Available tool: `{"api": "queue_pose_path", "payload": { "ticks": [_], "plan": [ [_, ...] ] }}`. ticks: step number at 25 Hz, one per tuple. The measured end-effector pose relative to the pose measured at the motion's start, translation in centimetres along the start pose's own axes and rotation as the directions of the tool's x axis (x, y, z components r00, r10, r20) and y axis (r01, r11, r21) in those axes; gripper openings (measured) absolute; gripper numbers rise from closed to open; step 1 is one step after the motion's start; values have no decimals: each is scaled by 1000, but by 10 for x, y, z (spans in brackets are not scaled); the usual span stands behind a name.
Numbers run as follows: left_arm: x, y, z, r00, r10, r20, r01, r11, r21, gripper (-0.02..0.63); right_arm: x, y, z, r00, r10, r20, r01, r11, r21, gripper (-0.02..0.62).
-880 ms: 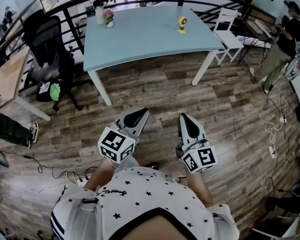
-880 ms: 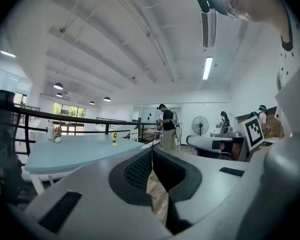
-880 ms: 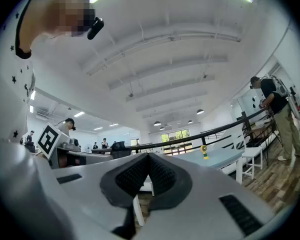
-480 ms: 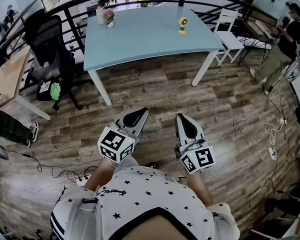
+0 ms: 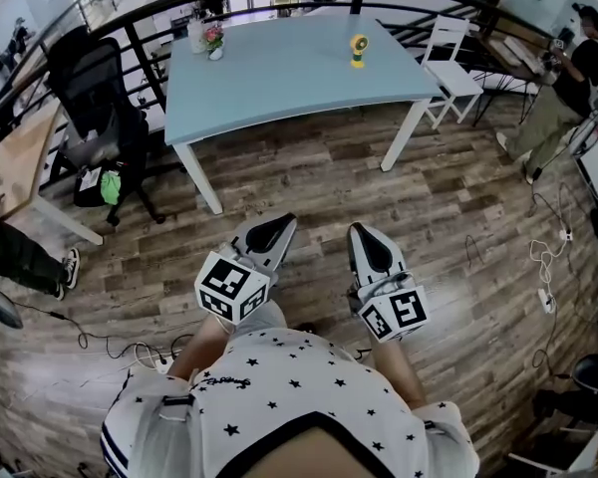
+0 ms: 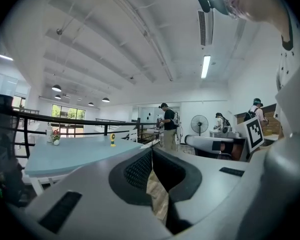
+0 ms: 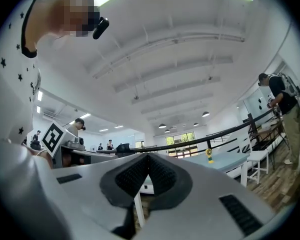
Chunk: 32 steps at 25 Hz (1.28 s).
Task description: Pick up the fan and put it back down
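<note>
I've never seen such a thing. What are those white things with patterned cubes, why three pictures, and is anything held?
There is no robot: a person holds hand-worked tongs in each hand, the left tongs and the right tongs; the cubes are part of them. The head view comes from a camera on the person's head, looking down. The two gripper views come from cameras riding on the tongs, looking along their jaws. Both tongs are shut and hold nothing, out over the wooden floor, apart from the light blue table. On it stand a small yellow fan and a pot of flowers.
</note>
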<state>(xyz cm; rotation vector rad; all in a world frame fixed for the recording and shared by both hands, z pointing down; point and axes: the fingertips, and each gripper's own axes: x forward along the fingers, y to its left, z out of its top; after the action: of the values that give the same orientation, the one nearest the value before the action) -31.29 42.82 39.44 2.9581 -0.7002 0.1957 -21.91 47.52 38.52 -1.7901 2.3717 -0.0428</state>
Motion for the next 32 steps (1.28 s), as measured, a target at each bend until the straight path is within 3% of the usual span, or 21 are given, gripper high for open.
{"api": "queue_pose_path", "payload": {
  "ticks": [13, 19, 32],
  "plan": [
    [48, -27, -11, 986, -163, -38, 163, 987, -9, 29, -25, -43, -13, 987, -152, -44, 154, 987, 36, 8],
    [91, -31, 0, 969, -248, -2, 248, 969, -16, 29, -27, -81, -7, 972, -230, -52, 231, 973, 5, 11],
    [171, 12, 7, 963, -271, 5, 271, 962, -41, 29, 28, -152, -8, 966, -246, -75, 248, 969, 8, 20]
  ]
}}
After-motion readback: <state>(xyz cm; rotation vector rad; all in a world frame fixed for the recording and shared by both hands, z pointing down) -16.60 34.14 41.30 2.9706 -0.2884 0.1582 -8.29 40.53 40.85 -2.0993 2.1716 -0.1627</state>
